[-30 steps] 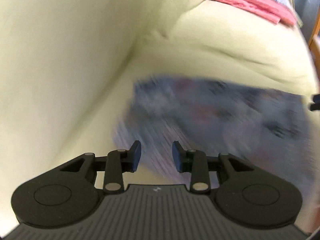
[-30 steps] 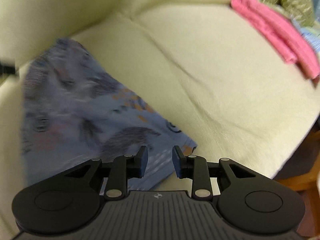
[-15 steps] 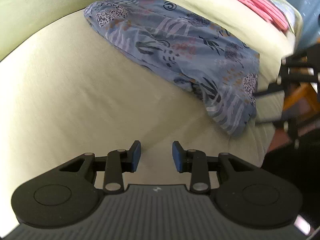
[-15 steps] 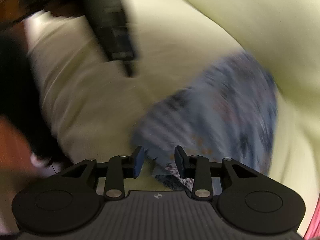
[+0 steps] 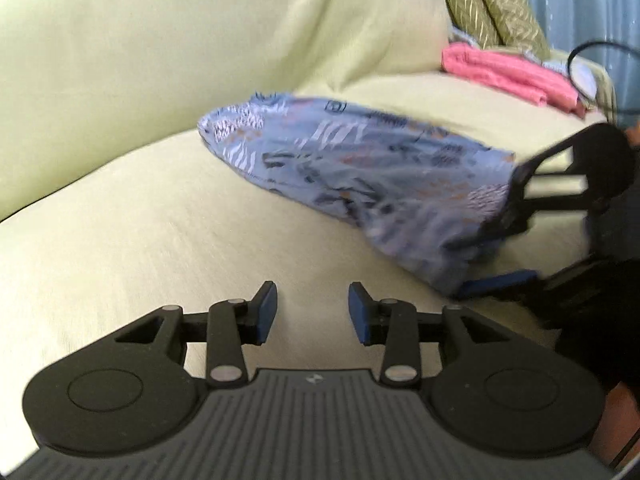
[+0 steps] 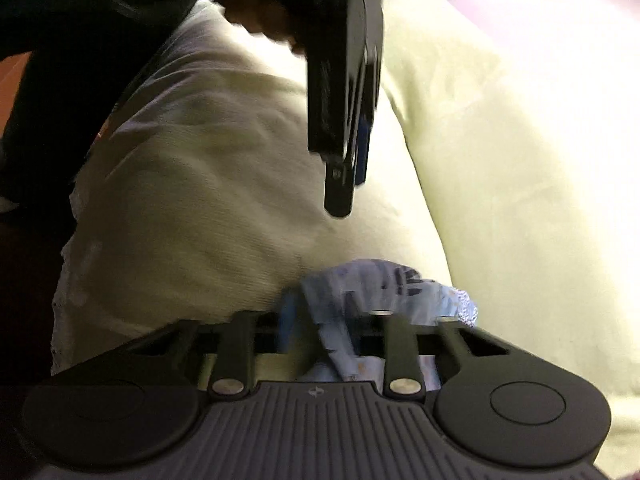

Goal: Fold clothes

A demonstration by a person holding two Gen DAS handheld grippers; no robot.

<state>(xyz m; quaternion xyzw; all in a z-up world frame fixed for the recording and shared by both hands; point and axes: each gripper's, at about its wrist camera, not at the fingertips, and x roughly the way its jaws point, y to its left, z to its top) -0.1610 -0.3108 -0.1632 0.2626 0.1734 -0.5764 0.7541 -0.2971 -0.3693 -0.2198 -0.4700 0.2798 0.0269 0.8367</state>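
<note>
Spread apart and holding nothing, the jaws of the left gripper [image 5: 312,312] hover over the bare pale-yellow sofa cushion [image 5: 140,240]; the right gripper [image 6: 320,320] has its jaws around one bunched end of the blue patterned garment [image 5: 352,168] — whether they press on it I cannot tell; the garment lies stretched across the seat, near the backrest; pink folded clothes [image 5: 508,74] sit well apart, beside olive pillows [image 5: 488,4].
</note>
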